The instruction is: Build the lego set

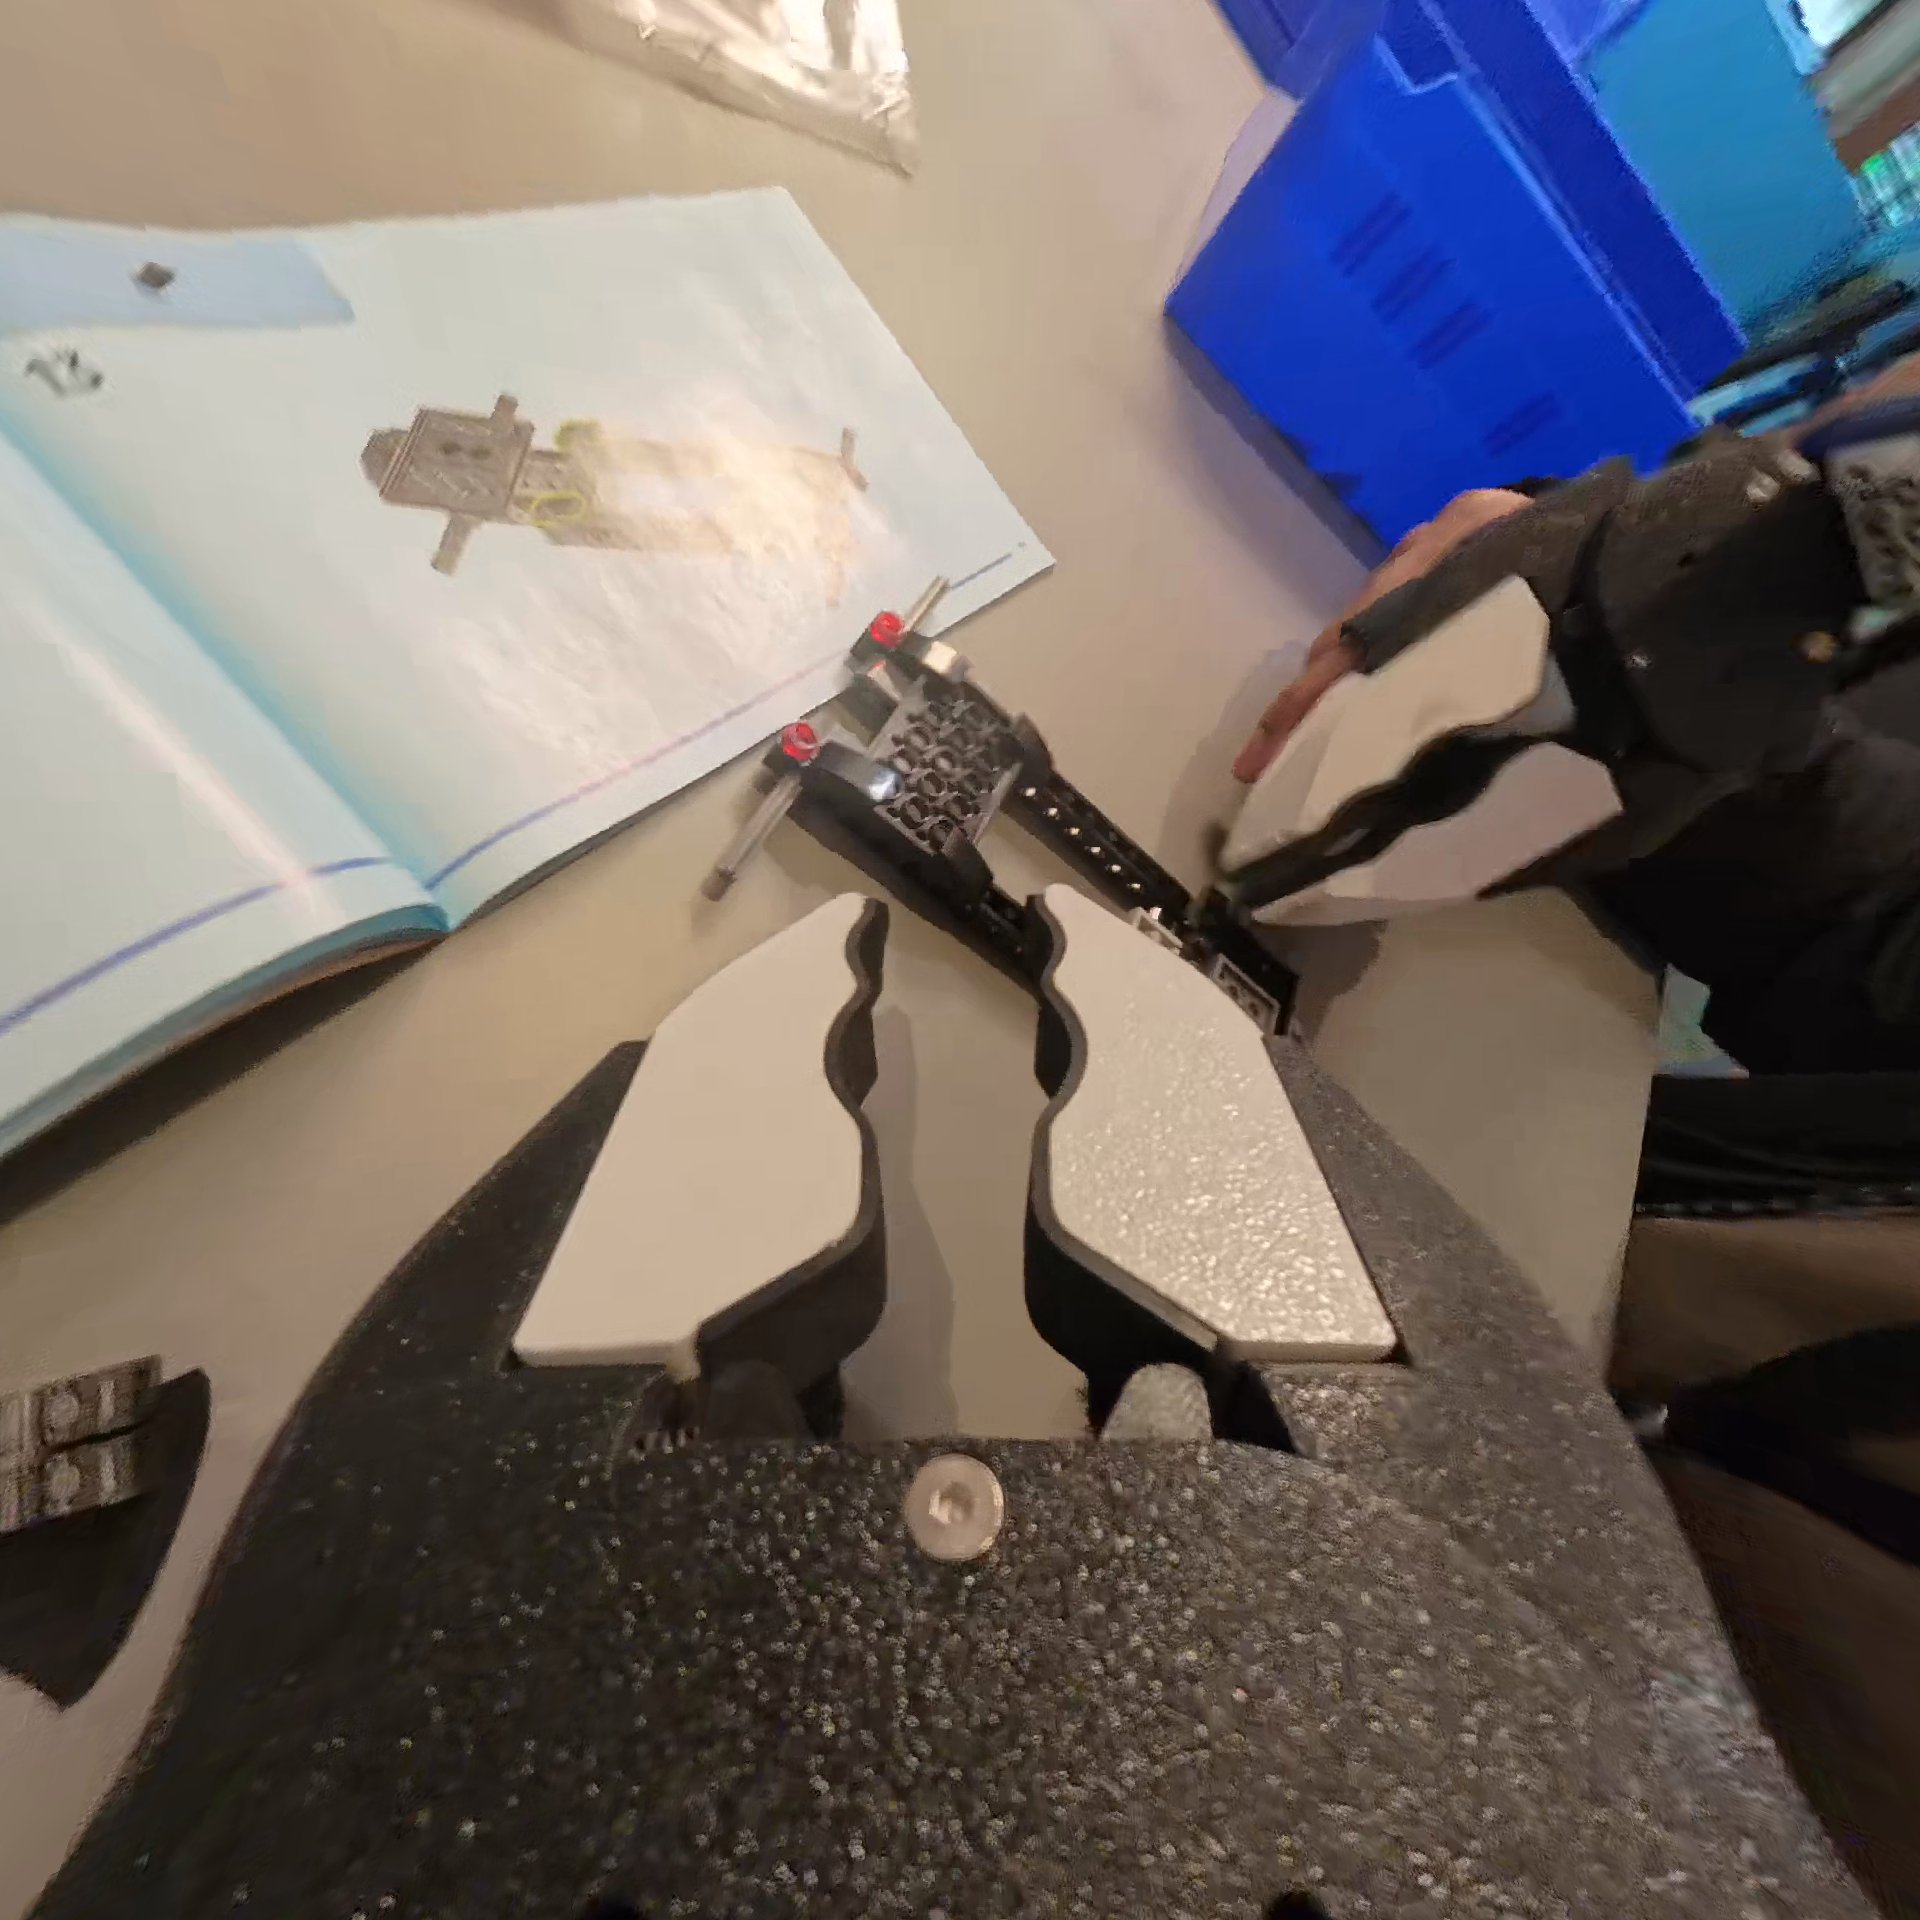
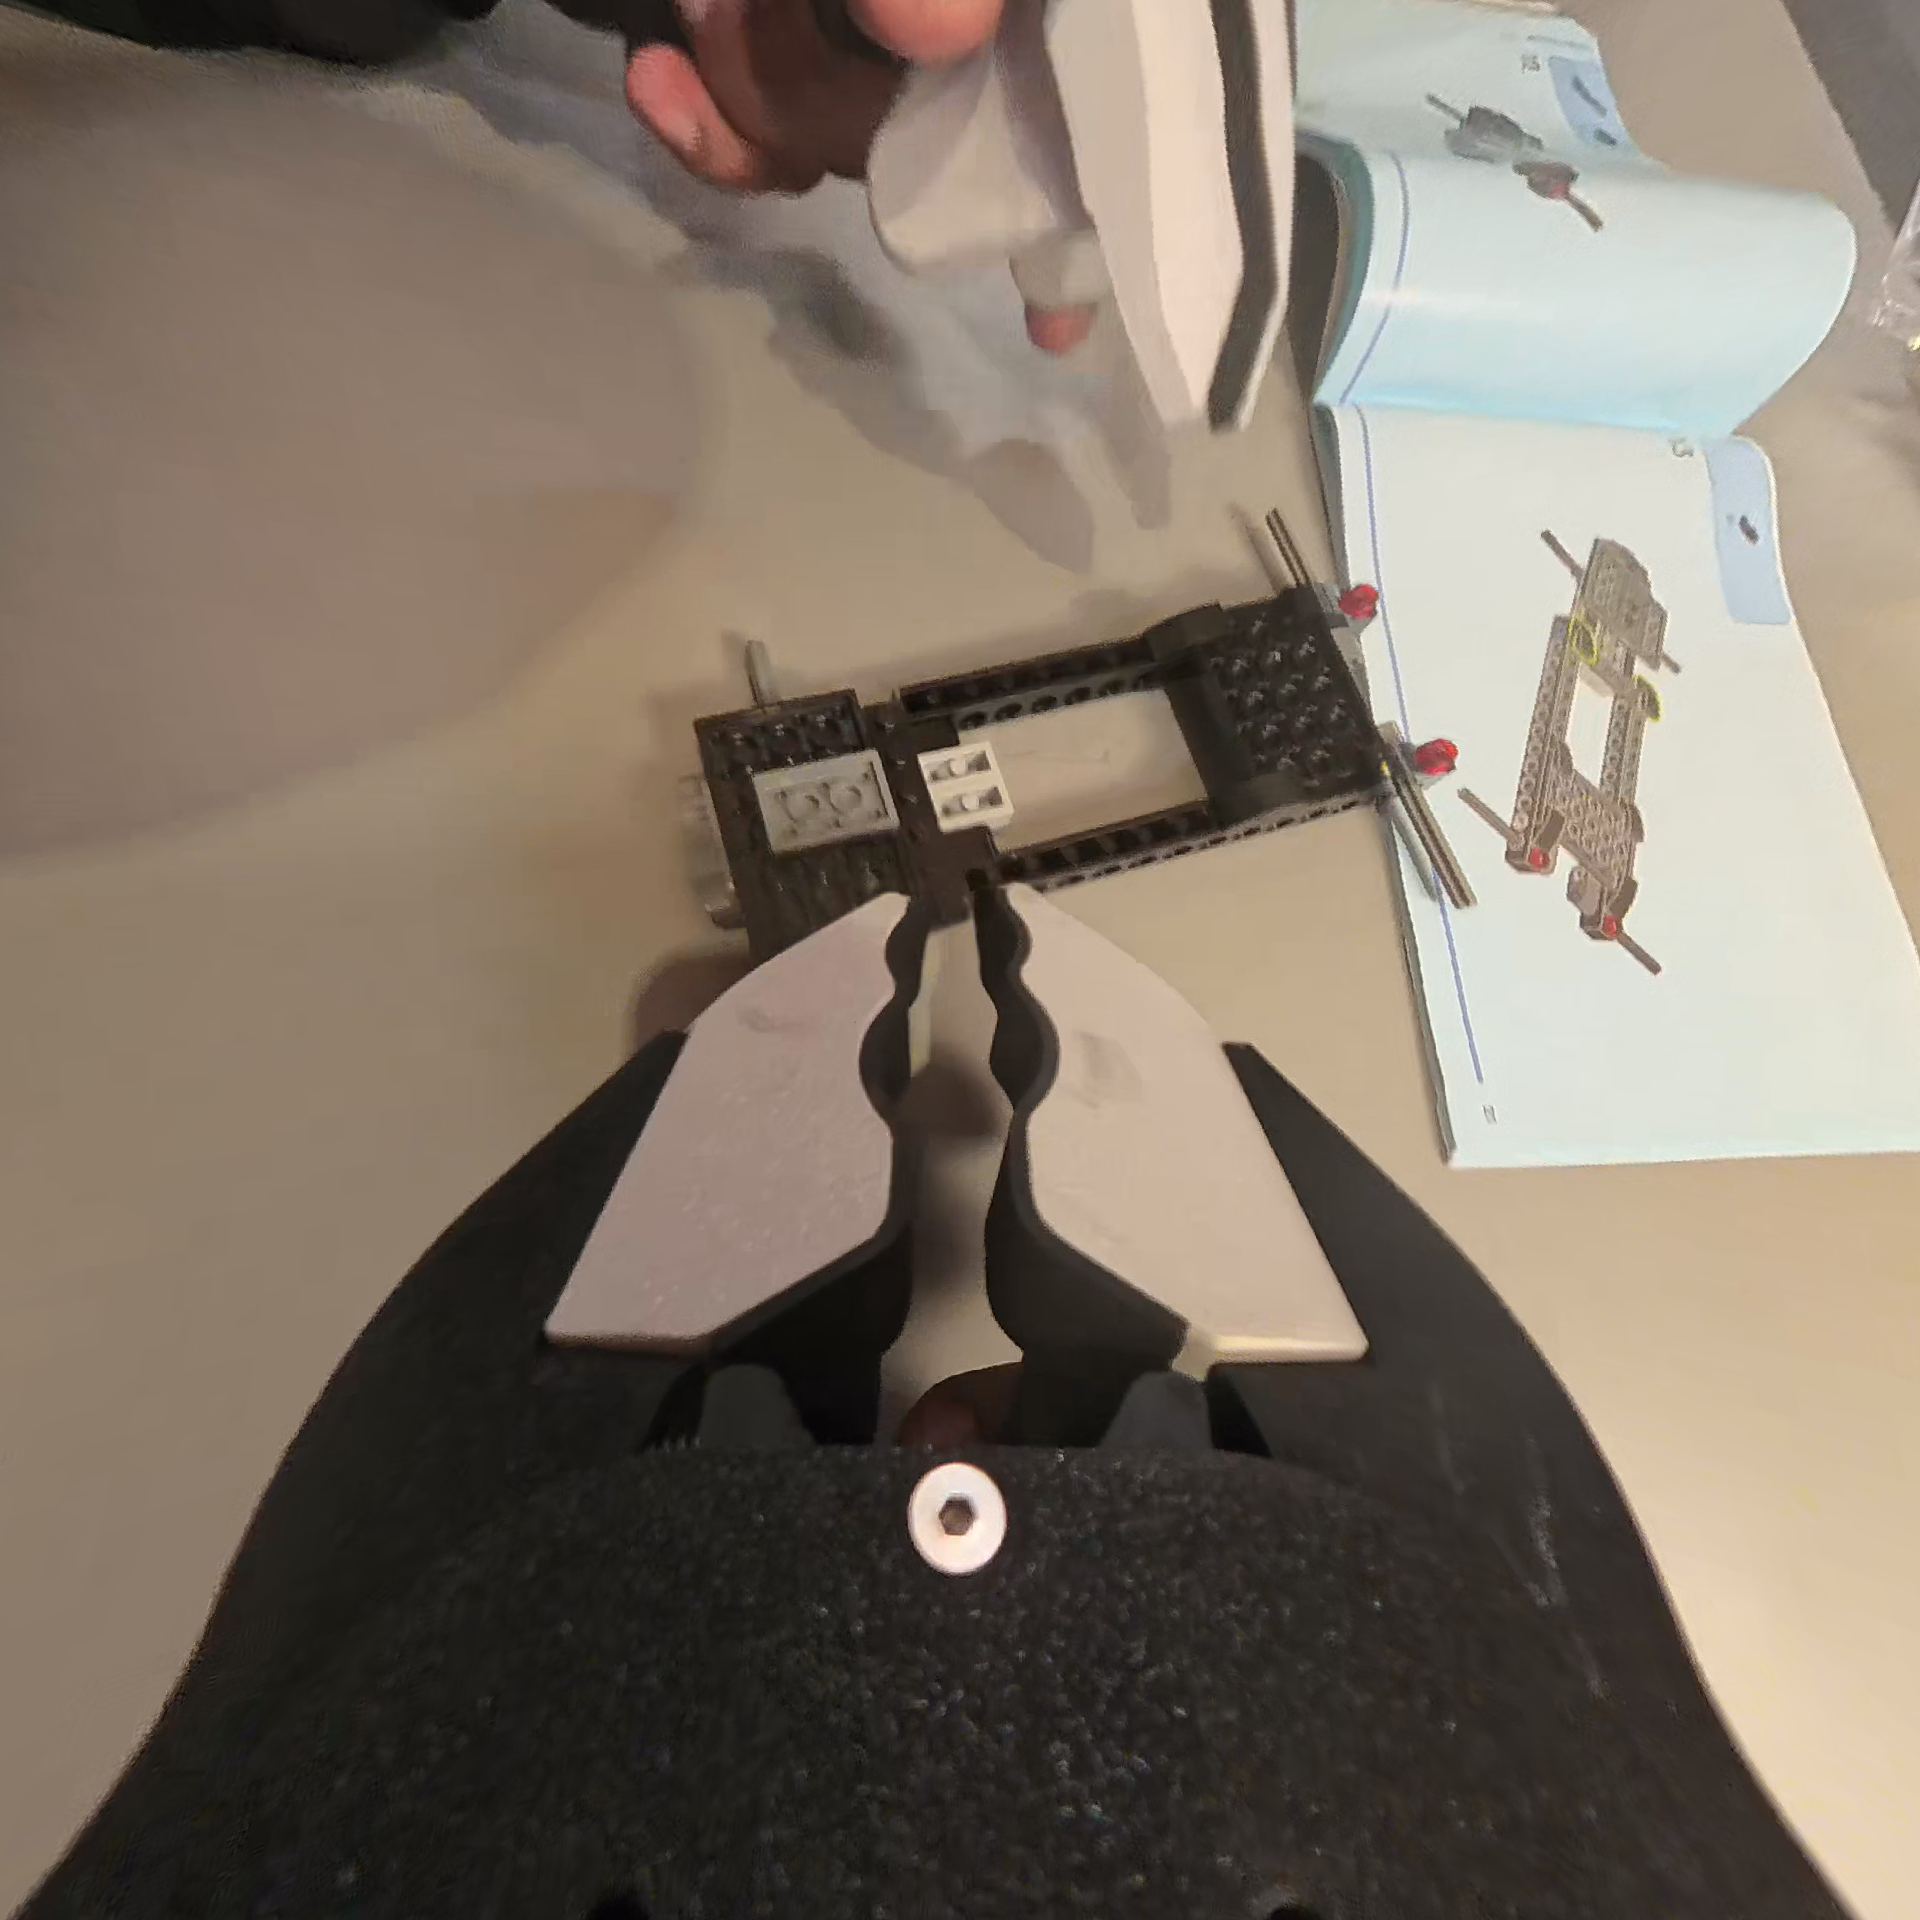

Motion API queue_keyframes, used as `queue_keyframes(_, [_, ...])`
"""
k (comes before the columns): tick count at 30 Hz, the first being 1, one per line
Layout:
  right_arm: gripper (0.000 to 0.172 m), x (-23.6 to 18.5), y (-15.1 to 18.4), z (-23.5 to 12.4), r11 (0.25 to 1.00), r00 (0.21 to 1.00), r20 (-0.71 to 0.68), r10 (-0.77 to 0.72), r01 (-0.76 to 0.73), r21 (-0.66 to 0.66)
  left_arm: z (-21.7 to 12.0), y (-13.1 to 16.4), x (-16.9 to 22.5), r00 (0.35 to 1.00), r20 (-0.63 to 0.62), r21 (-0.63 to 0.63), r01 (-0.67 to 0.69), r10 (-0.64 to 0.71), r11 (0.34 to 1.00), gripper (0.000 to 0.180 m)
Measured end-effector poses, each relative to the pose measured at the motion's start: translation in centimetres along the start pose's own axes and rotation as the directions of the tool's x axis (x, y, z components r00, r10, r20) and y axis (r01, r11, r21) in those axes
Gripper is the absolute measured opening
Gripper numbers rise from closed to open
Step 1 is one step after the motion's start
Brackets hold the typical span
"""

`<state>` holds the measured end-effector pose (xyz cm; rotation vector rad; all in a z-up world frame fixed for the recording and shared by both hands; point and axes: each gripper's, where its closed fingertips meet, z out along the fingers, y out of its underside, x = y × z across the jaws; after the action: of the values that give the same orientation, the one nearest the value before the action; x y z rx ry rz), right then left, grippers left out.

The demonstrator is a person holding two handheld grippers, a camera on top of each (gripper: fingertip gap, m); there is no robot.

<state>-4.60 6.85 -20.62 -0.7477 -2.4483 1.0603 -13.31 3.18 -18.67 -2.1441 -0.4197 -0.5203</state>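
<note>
One black brick chassis (image 2: 1049, 769) | two red studs (image 2: 1437, 752) | one open booklet (image 1: 468, 582) | two grippers (image 2: 948, 914) | one blue crate (image 1: 1455, 281)

Right gripper (image 2: 951, 909) fingers pinching black brick frame (image 2: 1039, 769) — booklet (image 2: 1662, 1039) beside

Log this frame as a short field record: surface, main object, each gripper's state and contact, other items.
surface: beige table
main object: black brick frame lying flat, with a grey plate, a white brick and red studs at its far end
right gripper: nearly closed, tips pinching a small black part at the frame's near edge
left gripper: open, nothing between the fingers, tips apart just short of the frame
other items: open light-blue instruction booklet beside the frame; blue crate; clear plastic bag
</note>
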Motion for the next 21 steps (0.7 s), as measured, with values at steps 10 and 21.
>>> queue_keyframes(10, [0.017, 0.3, 0.6, -0.1, 1.000, 0.996, 0.089, -0.002, 0.003, -0.007, 1.8, 4.4, 5.6, 0.902, -0.275, -0.130, -0.376, 0.331, 0.917, 0.018])
queue_keyframes(21, [0.014, 0.0, 0.8, 0.5, 0.999, 0.992, 0.124, -0.031, 0.034, -0.028, 2.1, 4.8, 5.8, 0.895, -0.294, -0.136, -0.388, 0.337, 0.911, 0.021])
